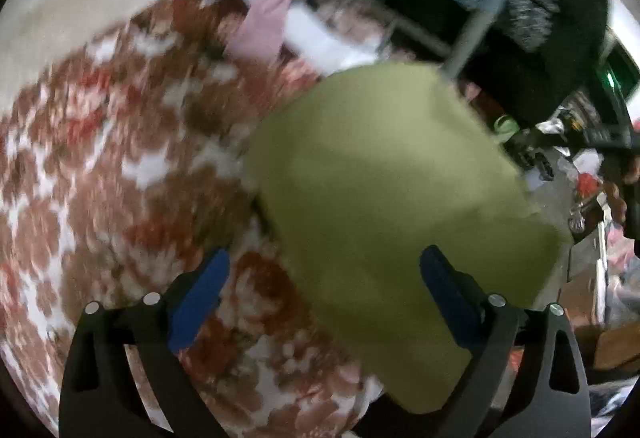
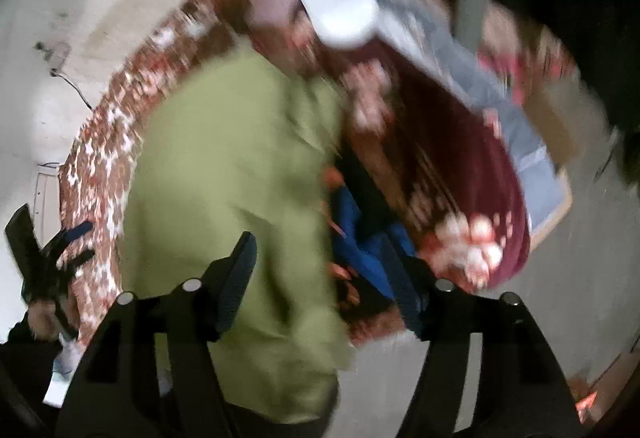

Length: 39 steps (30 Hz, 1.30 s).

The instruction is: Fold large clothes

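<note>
While both frames blur: left gripper [image 1: 324, 294] and right gripper [image 2: 332, 290] spread wide, empty. Green garment [image 1: 384, 198] on floral bedspread [image 1: 100, 178]. Judgement: pinch edge squarely, lift evenly.

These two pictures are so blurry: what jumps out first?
A big olive-green garment fills the middle of both views, lying on a red, brown and white flowered bedspread. Each tool's two fingers stand wide apart in front of it: the left tool and the right tool, neither gripping anything.
</note>
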Available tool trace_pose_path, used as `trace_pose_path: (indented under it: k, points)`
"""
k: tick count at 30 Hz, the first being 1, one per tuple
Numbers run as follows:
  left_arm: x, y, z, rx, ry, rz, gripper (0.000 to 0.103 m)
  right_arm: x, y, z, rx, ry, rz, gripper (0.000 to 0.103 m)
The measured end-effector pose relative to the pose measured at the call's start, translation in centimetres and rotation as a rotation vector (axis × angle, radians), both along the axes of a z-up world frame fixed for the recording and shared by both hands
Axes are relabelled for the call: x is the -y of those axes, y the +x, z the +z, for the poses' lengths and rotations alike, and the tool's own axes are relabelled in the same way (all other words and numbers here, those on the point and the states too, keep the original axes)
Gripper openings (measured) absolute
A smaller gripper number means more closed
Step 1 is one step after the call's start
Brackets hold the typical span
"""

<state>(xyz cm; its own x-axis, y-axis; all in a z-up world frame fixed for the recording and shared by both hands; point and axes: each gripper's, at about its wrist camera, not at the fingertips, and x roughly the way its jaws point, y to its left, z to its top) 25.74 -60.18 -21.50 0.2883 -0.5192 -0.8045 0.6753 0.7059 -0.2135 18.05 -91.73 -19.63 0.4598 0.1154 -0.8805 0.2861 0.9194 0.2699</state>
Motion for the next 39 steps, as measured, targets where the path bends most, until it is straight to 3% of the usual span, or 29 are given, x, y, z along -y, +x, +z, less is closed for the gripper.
trace_pose_path:
  k: [4, 6, 7, 8, 9, 10, 12, 16, 18, 21, 24, 29, 33, 36, 39]
  points:
    - [3.1, -3.1, 0.1, 0.012, -0.03, -0.031, 0.095, -5.9, 5.1, 1.3, 0.096, -0.022, 0.06, 0.082]
    - [5.0, -4.0, -0.8, 0.013, -0.021, -0.033, 0.095, -8.0, 7.6, -0.5, 0.08, -0.064, 0.088, 0.081]
    - [6.0, -4.3, -1.5, 0.016, -0.005, -0.028, 0.095, -9.1, 8.9, -2.1, 0.057, -0.131, 0.121, 0.08]
    - [6.8, -4.5, -2.4, 0.013, 0.018, -0.015, 0.095, -9.7, 9.6, -3.7, 0.031, -0.184, 0.148, 0.073]
    - [7.5, -4.6, -3.0, 0.011, 0.041, 0.004, 0.095, -10.1, 9.8, -4.8, 0.006, -0.21, 0.169, 0.064]
    - [8.0, -4.5, -3.6, 0.007, 0.061, 0.025, 0.095, -10.0, 9.8, -6.6, -0.028, -0.219, 0.194, 0.061]
    - [8.2, -4.5, -4.9, -0.018, 0.103, 0.089, 0.095, -9.5, 9.0, -8.7, -0.075, -0.21, 0.218, 0.061]
    - [7.9, -5.1, -5.9, -0.03, 0.185, 0.174, 0.095, -8.3, 6.6, -9.4, -0.071, -0.278, 0.279, 0.061]
    - [7.6, -5.5, -5.9, -0.031, 0.208, 0.197, 0.096, -7.2, 5.7, -9.7, -0.076, -0.294, 0.288, 0.063]
    - [6.6, -5.4, -5.7, -0.046, 0.221, 0.239, 0.099, -5.1, 4.5, -10.0, -0.108, -0.312, 0.22, 0.085]
    - [5.1, -5.1, -5.6, -0.068, 0.231, 0.277, 0.099, -1.6, 2.9, -10.3, -0.136, -0.234, 0.119, 0.09]
    - [3.5, -5.0, -3.5, -0.031, 0.247, 0.295, 0.097, -0.7, 0.1, -7.9, -0.116, -0.288, 0.078, 0.09]
    - [2.4, -5.8, 0.6, 0.044, 0.197, 0.275, 0.097, -1.6, -2.4, -3.8, -0.054, -0.304, 0.026, 0.092]
    - [1.7, -6.4, 3.1, 0.07, 0.165, 0.249, 0.098, -2.9, -4.3, -0.9, -0.015, -0.31, -0.015, 0.098]
    - [1.2, -7.0, 4.6, 0.083, 0.155, 0.218, 0.098, -4.4, -6.3, 2.0, 0.015, -0.298, -0.068, 0.098]
